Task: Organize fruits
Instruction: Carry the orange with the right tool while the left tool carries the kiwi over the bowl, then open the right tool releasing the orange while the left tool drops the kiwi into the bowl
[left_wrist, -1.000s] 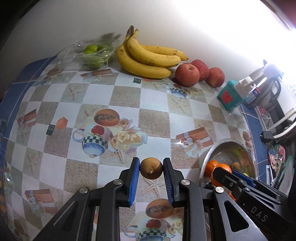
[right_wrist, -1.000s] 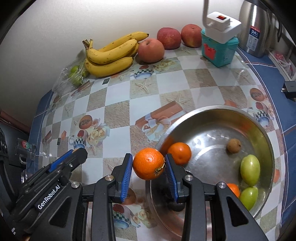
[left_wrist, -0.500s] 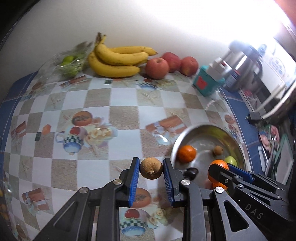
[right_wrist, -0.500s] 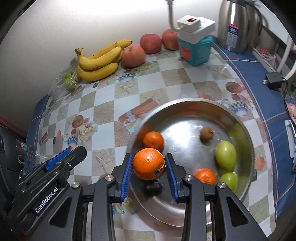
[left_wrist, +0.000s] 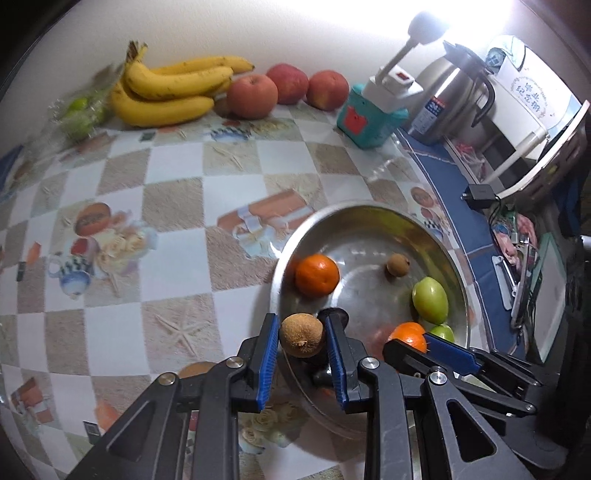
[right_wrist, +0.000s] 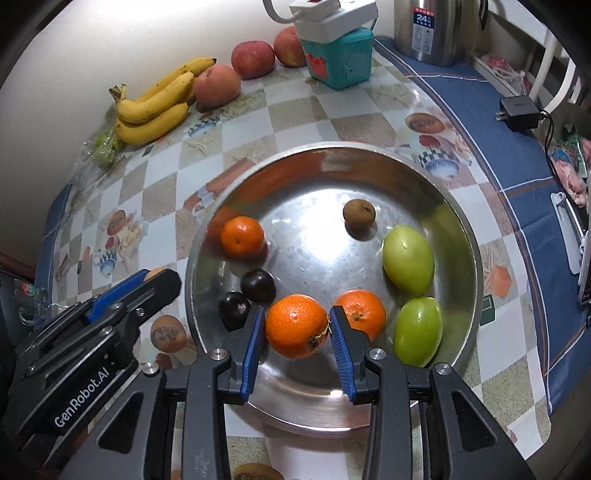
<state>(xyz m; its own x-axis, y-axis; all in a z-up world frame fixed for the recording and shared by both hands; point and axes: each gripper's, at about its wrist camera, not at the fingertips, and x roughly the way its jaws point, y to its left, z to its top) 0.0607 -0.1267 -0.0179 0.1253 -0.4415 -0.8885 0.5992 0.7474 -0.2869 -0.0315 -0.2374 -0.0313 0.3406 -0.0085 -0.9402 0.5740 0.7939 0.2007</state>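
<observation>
The worktop (right_wrist: 295, 122) with its checked cloth fills both views. A steel bowl (right_wrist: 461, 236) sits at the centre of the right wrist view, holding 2 green fruits, 2 loose oranges, 2 dark fruits and a small brown one. Bananas (right_wrist: 155, 107) and 3 apples (right_wrist: 218, 86) line the wall at upper left. The right gripper (right_wrist: 297, 326) is clamped on an orange (right_wrist: 295, 325) over the bowl's near side. The left gripper (left_wrist: 302, 336) is clamped on a brown fruit (left_wrist: 301, 334) above the bowl's near rim.
</observation>
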